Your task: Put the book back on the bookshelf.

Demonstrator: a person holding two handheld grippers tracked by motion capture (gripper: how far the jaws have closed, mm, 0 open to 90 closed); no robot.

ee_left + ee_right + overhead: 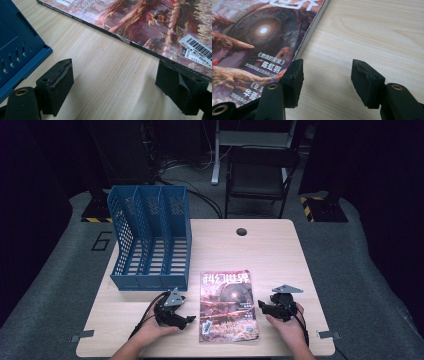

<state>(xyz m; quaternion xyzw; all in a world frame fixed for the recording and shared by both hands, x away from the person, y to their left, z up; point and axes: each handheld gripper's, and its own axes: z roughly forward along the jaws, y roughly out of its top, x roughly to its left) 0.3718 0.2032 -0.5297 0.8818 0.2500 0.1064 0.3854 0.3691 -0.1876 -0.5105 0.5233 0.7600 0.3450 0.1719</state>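
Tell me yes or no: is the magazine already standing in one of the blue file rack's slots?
No. The magazine lies flat on the table, in front of and beside the blue file rack, whose three slots hold nothing.

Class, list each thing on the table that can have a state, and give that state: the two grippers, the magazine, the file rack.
left gripper: open, holding nothing.
right gripper: open, holding nothing.
magazine: closed, lying flat, cover up, between the two grippers.
blue file rack: upright, its three slots empty.
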